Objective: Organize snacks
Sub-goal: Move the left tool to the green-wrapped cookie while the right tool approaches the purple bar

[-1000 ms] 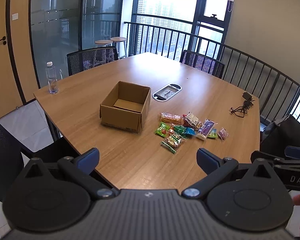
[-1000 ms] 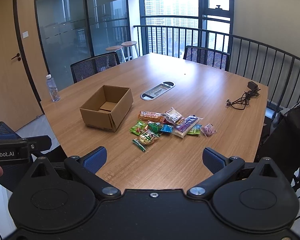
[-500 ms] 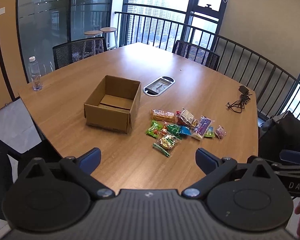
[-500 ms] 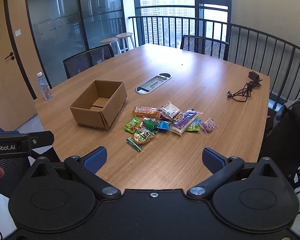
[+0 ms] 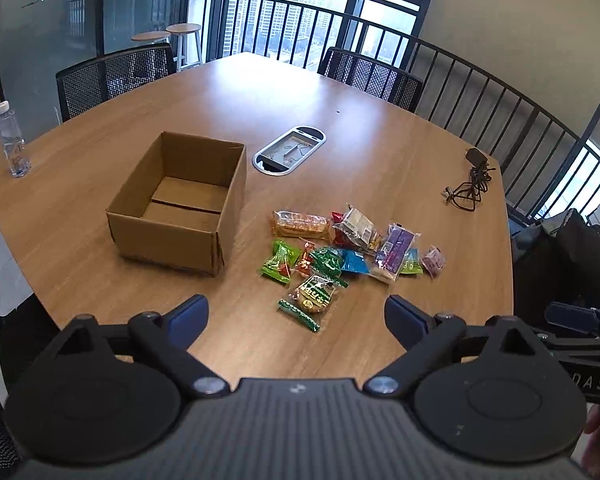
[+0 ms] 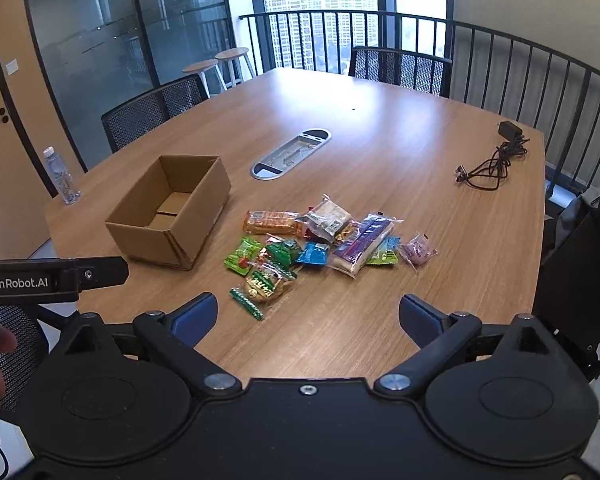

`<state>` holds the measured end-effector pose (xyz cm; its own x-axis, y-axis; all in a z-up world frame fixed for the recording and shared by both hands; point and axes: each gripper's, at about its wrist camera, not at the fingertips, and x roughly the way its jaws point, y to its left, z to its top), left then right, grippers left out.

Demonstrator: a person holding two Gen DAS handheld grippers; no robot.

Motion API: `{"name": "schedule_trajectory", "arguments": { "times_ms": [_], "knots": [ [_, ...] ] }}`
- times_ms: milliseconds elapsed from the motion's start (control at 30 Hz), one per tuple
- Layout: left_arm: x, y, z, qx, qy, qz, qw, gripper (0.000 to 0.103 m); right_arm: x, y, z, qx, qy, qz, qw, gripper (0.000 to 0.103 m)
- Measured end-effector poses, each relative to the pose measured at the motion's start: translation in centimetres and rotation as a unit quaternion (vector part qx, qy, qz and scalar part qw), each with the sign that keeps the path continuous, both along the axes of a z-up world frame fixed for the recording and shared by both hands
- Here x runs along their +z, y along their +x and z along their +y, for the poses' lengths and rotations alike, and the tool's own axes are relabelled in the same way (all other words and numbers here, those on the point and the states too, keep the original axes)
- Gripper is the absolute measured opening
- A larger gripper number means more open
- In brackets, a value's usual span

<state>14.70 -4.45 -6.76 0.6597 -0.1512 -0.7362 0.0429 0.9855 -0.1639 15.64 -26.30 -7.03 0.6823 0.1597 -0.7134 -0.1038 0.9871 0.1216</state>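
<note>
Two wrist views over a wooden table (image 5: pixel 100 240), both pointing down at it at a slant. The left gripper (image 5: pixel 296 314) and the right gripper (image 6: pixel 306 314) each hover above the near edge of the table, touching nothing. On both, the blue-padded fingers (image 5: pixel 188 312) stand wide apart and are closing slightly, with nothing between them.

An open cardboard box (image 5: pixel 180 208) sits on the table, at about 10 o'clock from the left gripper; only the folded bottom flaps show inside. The snacks (image 5: pixel 340 248) lie in a loose pile just beside the box, at its 3 o'clock and clear of its wall.

Within the pile:
- An orange cracker pack (image 5: pixel 300 224) lies at the far left.
- A clear pack (image 5: pixel 356 226) rests at its 3 o'clock, touching it.
- A purple bar (image 5: pixel 396 246) lies slanted further right, over a small green packet (image 5: pixel 411 266).
- A pink sweet (image 5: pixel 434 260) ends the row at the right.
- A green packet (image 5: pixel 280 260), a dark green packet (image 5: pixel 326 260) and a blue packet (image 5: pixel 354 262) form the middle row.
- A clear cookie bag (image 5: pixel 314 294) lies nearest the grippers.

Beyond the box, at 12 o'clock, a grey cable hatch (image 5: pixel 290 150) is set into the table. A black charger cable (image 5: pixel 468 184) lies near the right edge, and a water bottle (image 5: pixel 14 142) stands upright at the far left corner. Mesh chairs (image 5: pixel 112 76) ring the far side.
</note>
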Motion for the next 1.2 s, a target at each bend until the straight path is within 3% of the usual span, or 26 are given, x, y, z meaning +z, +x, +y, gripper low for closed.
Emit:
{"name": "schedule_trajectory", "arguments": {
  "times_ms": [233, 633, 900, 1200],
  "knots": [
    [-2.9, 4.5, -0.8, -0.025, -0.003, 0.028, 0.9993, 0.092, -2.4, 4.2, -2.1, -0.027, 0.008, 0.038, 0.999, 0.08],
    [-7.6, 10.5, -1.5, -0.068, -0.006, 0.064, 0.9956, 0.084, -5.2, 8.5, -4.2, -0.06, 0.002, 0.071, 0.996, 0.071],
    [-11.9, 13.6, -2.4, -0.106, 0.001, 0.098, 0.9895, 0.08, -7.2, 11.5, -5.3, -0.079, 0.004, 0.104, 0.991, 0.065],
    [-16.1, 16.7, -4.3, -0.153, 0.021, 0.117, 0.981, 0.079, -9.2, 14.6, -5.4, -0.1, 0.003, 0.133, 0.986, 0.065]
  ]
}}
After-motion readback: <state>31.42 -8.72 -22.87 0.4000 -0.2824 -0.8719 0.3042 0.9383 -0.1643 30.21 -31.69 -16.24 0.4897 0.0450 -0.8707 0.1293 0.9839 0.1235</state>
